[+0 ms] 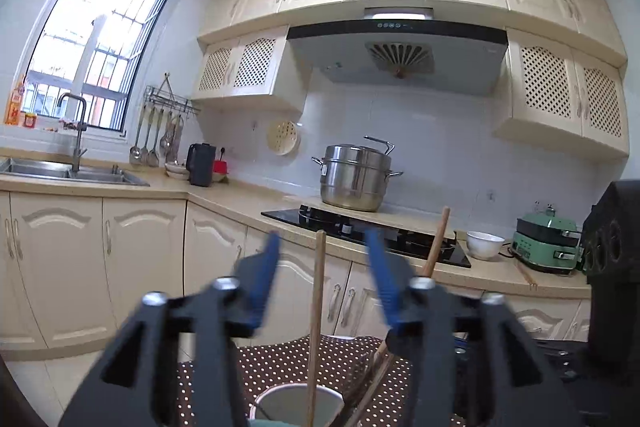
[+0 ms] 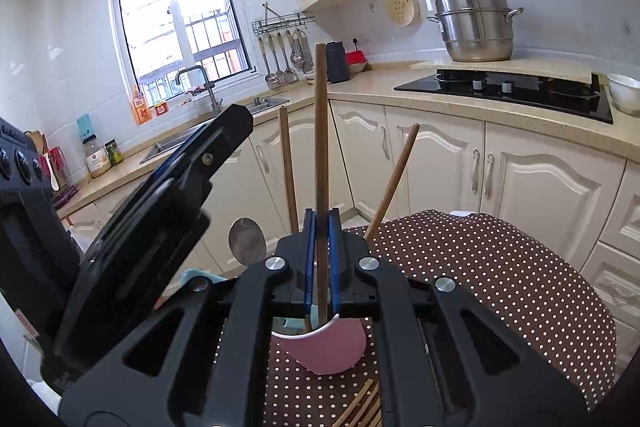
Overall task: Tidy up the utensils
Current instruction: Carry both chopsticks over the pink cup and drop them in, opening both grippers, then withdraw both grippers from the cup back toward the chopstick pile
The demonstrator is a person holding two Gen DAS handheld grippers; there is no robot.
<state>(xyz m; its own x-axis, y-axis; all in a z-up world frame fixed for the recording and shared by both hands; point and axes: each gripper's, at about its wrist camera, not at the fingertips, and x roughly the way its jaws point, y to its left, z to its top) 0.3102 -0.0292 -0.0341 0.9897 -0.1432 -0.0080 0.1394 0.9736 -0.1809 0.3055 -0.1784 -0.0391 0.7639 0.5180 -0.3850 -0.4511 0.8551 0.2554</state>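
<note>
Right gripper clamps chopstick over pink cup; left gripper spread, empty. Next: lower, release.

Both grippers are black, with blue pads and silver screws

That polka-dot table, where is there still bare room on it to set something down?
The polka-dot cloth lies bare to the right of the pink cup, out to the table's far and right edges. It is crowded around the cup: upright wooden sticks, a metal spoon, both grippers, and loose chopsticks in front.
</note>
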